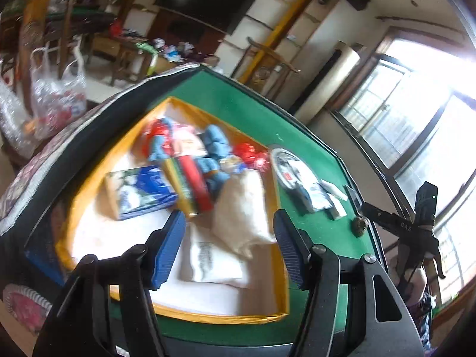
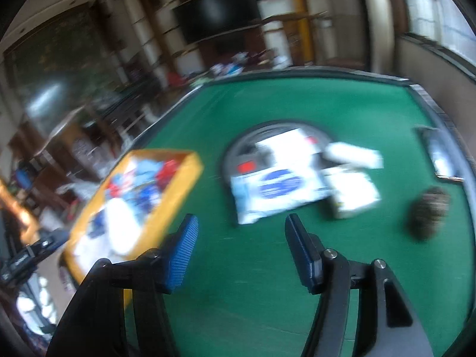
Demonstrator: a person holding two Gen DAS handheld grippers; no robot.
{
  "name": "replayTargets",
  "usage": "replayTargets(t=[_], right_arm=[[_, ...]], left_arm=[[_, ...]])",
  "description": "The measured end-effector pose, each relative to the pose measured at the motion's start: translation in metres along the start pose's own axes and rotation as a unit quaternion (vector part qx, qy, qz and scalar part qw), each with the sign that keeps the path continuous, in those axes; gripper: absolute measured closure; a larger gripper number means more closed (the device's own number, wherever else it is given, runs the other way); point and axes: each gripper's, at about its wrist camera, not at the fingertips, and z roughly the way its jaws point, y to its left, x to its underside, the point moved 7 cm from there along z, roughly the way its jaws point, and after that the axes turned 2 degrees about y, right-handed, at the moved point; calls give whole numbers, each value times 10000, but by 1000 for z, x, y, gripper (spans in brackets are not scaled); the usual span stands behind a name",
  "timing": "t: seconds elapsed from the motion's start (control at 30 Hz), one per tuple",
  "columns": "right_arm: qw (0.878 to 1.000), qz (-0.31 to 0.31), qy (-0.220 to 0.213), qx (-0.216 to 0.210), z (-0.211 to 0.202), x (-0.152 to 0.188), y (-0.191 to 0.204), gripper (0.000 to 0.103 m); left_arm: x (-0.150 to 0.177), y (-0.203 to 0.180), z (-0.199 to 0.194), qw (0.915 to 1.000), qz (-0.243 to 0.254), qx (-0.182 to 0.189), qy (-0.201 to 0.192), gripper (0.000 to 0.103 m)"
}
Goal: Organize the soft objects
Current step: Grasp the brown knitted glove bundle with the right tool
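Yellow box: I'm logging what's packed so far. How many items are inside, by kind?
White soft packets: 2
Blue-and-white pack: 1
Striped carton: 1
Plush pile at the back, blue, pink and red: too blurred to separate
Total clearly countable: 4

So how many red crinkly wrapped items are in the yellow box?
2 visible: one red wrapped item at the yellow box's far end beside the blue plush, another at its right wall. More may lie hidden underneath.

Bare green felt (image 2: 238, 267) ahead of right tool (image 2: 241, 229), yellow box (image 2: 178, 190) left, packets (image 2: 279, 187) beyond
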Motion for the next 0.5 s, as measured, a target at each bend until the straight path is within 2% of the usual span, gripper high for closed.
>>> replayTargets(t=[0.03, 0.1, 0.17, 0.23, 0.27, 0.4, 0.5], right_arm=[[9994, 86, -208, 249, -16, -3, -23, 47], [9939, 207, -692, 829, -47, -9, -60, 39], [9829, 334, -1221, 1334, -77, -14, -91, 12], [9738, 494, -1619, 1516, -95, -18, -113, 7], [9710, 659, -1657, 1595, -98, -19, -132, 6], [9727, 1506, -991, 1463, -68, -20, -193, 7], [9720, 1746, -549, 1471, -37, -16, -215, 7]], left_arm=[[1, -8, 1, 9999, 92, 58, 5, 43], [5, -27, 6, 9994, 306, 145, 37, 43], [8, -44, 10, 9986, 469, 211, 91, 43], [13, -60, 17, 9977, 588, 276, 205, 43], [16, -68, 21, 9971, 642, 315, 278, 43], [29, -93, 33, 9942, 878, 328, 527, 43], [37, -107, 38, 9923, 1007, 307, 645, 43]])
